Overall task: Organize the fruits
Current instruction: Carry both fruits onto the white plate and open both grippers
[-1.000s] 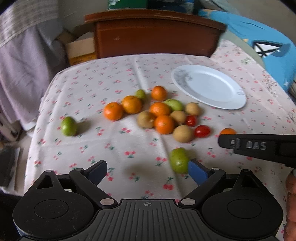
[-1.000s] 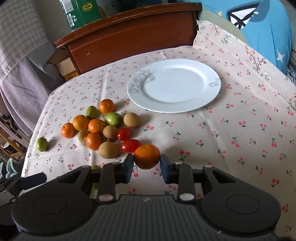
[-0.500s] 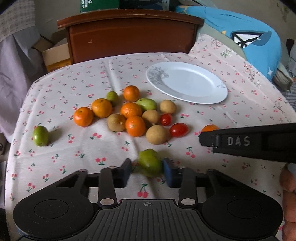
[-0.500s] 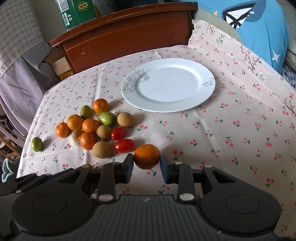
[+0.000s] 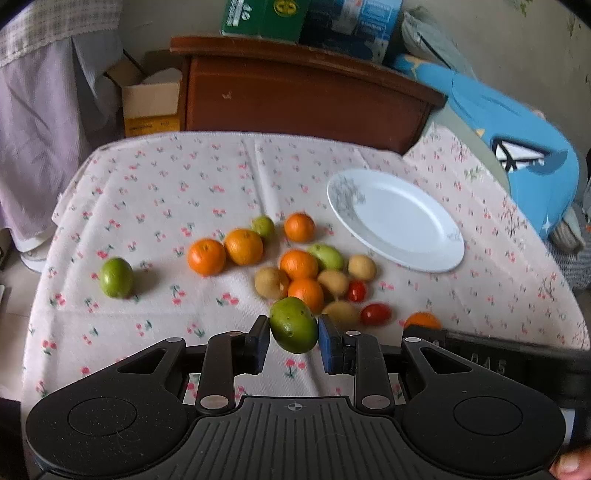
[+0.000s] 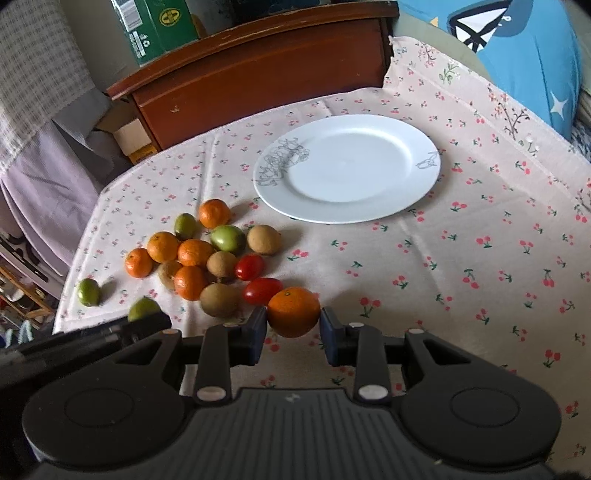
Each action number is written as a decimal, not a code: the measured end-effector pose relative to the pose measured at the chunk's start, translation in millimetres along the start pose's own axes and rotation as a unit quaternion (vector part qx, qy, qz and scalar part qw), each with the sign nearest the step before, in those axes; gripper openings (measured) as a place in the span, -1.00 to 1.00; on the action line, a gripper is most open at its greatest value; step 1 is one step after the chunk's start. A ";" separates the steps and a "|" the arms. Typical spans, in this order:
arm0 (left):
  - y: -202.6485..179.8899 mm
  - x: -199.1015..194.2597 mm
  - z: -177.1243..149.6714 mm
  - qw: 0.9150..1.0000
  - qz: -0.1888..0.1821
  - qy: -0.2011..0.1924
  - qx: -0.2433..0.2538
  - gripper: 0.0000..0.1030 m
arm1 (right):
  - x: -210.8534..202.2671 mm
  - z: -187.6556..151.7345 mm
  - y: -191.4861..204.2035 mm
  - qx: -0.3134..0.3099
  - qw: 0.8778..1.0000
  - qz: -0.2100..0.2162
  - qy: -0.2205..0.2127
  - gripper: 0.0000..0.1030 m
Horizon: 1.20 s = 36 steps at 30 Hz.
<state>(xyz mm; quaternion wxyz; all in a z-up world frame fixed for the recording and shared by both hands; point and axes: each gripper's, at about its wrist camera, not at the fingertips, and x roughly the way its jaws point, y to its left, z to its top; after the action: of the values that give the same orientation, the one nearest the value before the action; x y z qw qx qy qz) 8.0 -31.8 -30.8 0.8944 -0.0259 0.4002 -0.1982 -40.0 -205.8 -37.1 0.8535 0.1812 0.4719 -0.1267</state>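
Two grabs on the go from where I'm sitting. My left gripper (image 5: pixel 293 341) has its pads clamped on a green fruit (image 5: pixel 293 325), one pad on each side, and through the left wrist camera the fruit looks to be clear of the cherry-print tablecloth (image 5: pixel 166 192). My right gripper (image 6: pixel 293 328) is pinched around an orange (image 6: pixel 293 312) the same way, just in front of the main pile; I can't tell if that one is off the cloth or touching it.

The pile (image 6: pixel 210 254) sits to the left of the white plate (image 6: pixel 347 166) in the right wrist view: several oranges, a few brownish round fruits, a couple of green ones and two small red tomatoes (image 6: pixel 262 290), all bunched close together and mostly touching. One more green fruit (image 5: pixel 116 277) lies on its own, well apart, toward the left edge of the table.

The plate has nothing on it, just a grey scribble pattern on the rim. Behind the table there's a brown wooden headboard (image 5: pixel 303 96) with green boxes (image 5: pixel 262 16) on top, and something blue (image 5: pixel 517 147) off to the right. A bit of the person's fingertip (image 5: pixel 569 463) pokes in at the bottom right corner of the left view.
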 end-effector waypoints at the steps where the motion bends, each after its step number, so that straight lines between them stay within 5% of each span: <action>1: 0.6 -1.0 2.3 1.000 0.000 -0.001 -0.001 -0.51 | -0.9 0.5 0.2 0.000 1.000 0.004 0.000 -0.40; 16: -3.9 7.3 41.5 1.000 -0.016 0.000 0.025 -0.51 | -13.4 34.4 5.3 -0.017 0.999 0.043 -0.015 -0.40; 36: -53.3 83.5 90.1 0.992 -0.084 0.027 0.088 -0.51 | 40.0 92.5 -58.8 0.115 0.993 -0.003 0.023 -0.40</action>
<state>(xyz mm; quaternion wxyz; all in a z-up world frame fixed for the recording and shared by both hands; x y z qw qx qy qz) 105.8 -122.3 -17.7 0.8625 0.0250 0.4012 -0.3075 28.4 -300.3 -37.1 0.8155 0.2792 0.4745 -0.1784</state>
